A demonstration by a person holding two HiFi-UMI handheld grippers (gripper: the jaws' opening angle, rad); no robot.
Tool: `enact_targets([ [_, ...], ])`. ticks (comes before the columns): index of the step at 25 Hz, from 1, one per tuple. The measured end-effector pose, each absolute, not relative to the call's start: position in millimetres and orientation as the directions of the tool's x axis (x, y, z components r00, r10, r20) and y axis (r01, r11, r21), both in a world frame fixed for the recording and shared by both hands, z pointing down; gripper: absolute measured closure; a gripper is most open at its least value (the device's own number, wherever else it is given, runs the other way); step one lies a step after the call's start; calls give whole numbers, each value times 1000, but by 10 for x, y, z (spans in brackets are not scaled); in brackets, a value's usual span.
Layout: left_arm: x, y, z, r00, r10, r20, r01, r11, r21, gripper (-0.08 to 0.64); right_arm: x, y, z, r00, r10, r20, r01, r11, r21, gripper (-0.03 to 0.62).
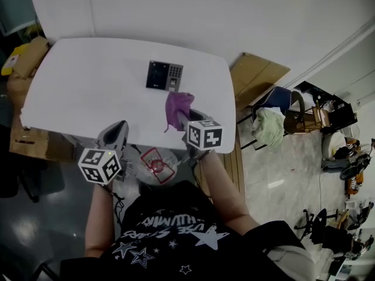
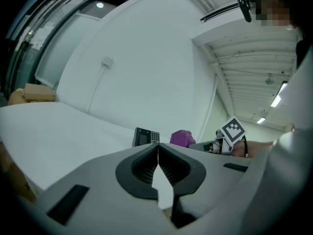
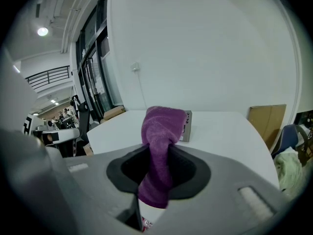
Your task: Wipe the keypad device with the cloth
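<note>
The keypad device (image 1: 164, 75), black with a grey key block, lies flat on the white table (image 1: 88, 92) toward its far middle. It also shows small in the left gripper view (image 2: 145, 136) and, half hidden behind the cloth, in the right gripper view (image 3: 186, 126). My right gripper (image 1: 186, 120) is shut on the purple cloth (image 1: 177, 109), which bunches up above the jaws (image 3: 159, 151) just short of the device. My left gripper (image 1: 117, 132) hovers over the table's near edge, shut with nothing in it (image 2: 158, 161).
A cardboard box (image 1: 256, 75) leans beside the table's right side, another (image 1: 24, 57) at its left. A chair with a pale green cloth (image 1: 268, 126) stands to the right. A red-printed bag (image 1: 157, 164) lies on the floor under the near edge.
</note>
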State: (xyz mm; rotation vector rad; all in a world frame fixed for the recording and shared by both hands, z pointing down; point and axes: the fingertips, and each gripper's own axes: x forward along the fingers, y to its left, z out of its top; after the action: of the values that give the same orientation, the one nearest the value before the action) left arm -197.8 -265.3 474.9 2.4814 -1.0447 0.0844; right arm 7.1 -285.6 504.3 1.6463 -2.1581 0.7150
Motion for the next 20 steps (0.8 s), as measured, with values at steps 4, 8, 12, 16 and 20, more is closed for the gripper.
enact_targets([
  [4, -1926, -2603, 4696, 706, -672, 222, -700, -615, 362, 551, 49, -2854, 4989, -301, -794, 528, -953, 231, -195, 494],
  [8, -1822, -2564, 4647, 683, -698, 217, -721, -596, 353, 551, 101, -2801, 4972, -330, -787, 522, -944, 262, -201, 494],
  [12, -1622, -2443, 4599, 678, -700, 223, -727, -594, 345, 551, 226, -2695, 4956, -352, -778, 520, -936, 283, -211, 494],
  [16, -1425, -2313, 4548, 670, -708, 226, -736, -589, 334, 551, 364, -2578, 4925, -376, -774, 510, -926, 302, -224, 494],
  [20, -1221, -2175, 4527, 658, -719, 225, -746, -579, 329, 551, 531, -2445, 4913, -397, -769, 500, -917, 322, -233, 494],
])
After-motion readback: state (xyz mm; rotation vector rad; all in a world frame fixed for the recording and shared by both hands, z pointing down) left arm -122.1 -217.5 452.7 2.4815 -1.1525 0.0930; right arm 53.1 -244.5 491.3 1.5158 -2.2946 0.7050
